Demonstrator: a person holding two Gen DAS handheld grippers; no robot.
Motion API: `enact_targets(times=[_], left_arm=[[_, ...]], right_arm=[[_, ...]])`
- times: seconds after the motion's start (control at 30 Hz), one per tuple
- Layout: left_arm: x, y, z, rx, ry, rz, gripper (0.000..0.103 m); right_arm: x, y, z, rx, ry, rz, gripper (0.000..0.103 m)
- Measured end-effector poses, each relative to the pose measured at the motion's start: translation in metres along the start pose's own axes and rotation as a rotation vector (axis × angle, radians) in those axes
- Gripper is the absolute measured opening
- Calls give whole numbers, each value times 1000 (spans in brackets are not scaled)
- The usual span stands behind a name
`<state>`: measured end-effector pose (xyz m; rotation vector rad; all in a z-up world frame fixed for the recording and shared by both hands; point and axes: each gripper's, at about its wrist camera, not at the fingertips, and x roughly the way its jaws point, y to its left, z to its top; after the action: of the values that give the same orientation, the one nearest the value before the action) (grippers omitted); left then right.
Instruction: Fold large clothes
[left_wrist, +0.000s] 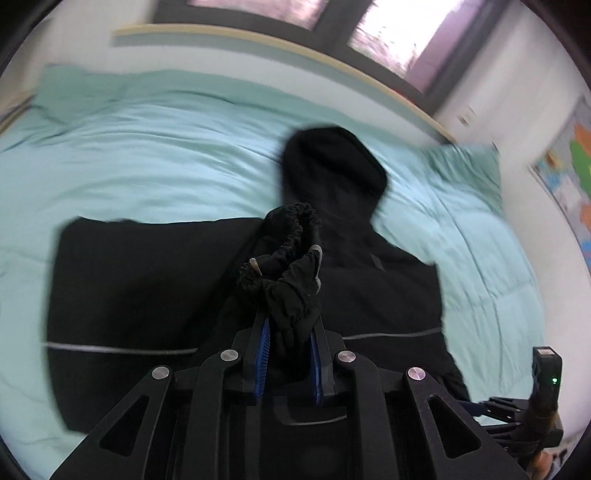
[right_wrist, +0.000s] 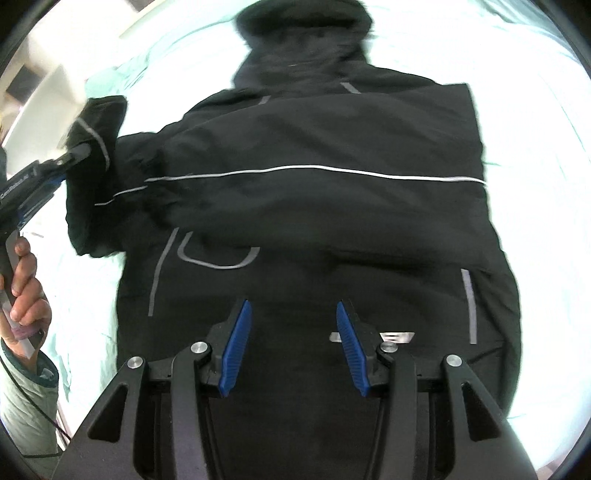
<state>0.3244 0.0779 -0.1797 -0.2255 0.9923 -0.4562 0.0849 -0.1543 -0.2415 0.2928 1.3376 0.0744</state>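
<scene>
the left hand-held gripper clamps the jacket's cuff; the right hand-held gripper hovers wide open over the black jacket.

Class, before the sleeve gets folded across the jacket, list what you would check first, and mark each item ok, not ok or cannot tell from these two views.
1. Left gripper shut on the sleeve cuff: ok, bunched elastic cuff sits between the blue pads.
2. Cuff lifted off the black jacket: ok in the right wrist view, where the sleeve rises to the left gripper.
3. Right gripper free: ok, jaws apart above the jacket's lower body, holding nothing.
4. Jacket body flat on the bed cover: ok, apart from slight ripples.
5. Hood laid out straight: ok.
6. Other sleeve already tucked in: cannot tell.
</scene>
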Motion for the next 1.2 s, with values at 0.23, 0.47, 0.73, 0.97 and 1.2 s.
enact_targets(times=[0.23, 0.47, 0.73, 0.97, 1.2], left_arm=[[65, -103, -1, 117, 123, -126, 19], [142, -153, -23, 179, 323, -258, 22], [176, -120, -42, -27, 512, -460, 47], [105, -81, -26, -14, 392, -380, 70], [53, -10, -16, -111, 274, -217, 70]], right_arm=[[-2, -53, 13, 60, -25, 13, 51], [13, -74, 28, 83, -10, 9, 51], [16, -77, 45, 100, -21, 33, 51], [32, -63, 84, 104, -52, 78, 62], [72, -80, 106, 262, 22, 138, 62]])
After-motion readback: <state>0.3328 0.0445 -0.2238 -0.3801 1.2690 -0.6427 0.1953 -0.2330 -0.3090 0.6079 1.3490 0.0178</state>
